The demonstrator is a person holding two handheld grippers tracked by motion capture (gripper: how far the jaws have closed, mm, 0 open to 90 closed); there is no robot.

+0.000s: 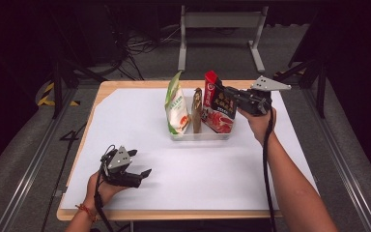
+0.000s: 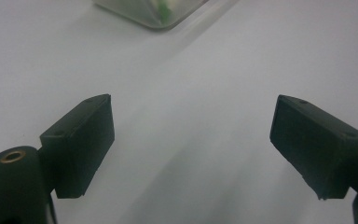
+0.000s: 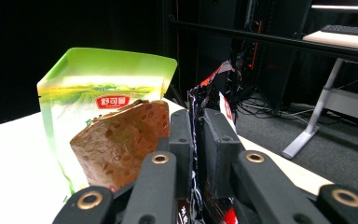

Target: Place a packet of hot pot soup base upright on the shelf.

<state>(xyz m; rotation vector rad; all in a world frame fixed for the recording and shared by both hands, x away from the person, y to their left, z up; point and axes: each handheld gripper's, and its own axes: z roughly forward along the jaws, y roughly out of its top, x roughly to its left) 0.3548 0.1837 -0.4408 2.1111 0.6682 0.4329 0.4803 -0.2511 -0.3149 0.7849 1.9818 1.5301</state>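
Observation:
A clear tray (image 1: 200,137) at the back middle of the white mat holds three upright bags: a green one (image 1: 176,104) at the left, a thin brown one (image 1: 197,110) in the middle and a red and black one (image 1: 216,116) at the right. My right gripper (image 1: 228,94) reaches in from the right and is shut on the upper edge of the red and black bag (image 3: 223,74); the pads (image 3: 214,140) sandwich it in the right gripper view, with the brown bag (image 3: 121,140) and green bag (image 3: 98,93) beside them. My left gripper (image 1: 141,162) rests open on the mat at the front left, its jaws (image 2: 191,135) wide with nothing between them.
The white mat (image 1: 232,169) covers most of the wooden table. A corner of the clear tray (image 2: 154,11) shows at the top of the left gripper view. Behind the table stand a grey desk frame (image 1: 220,29) and loose cables on the floor.

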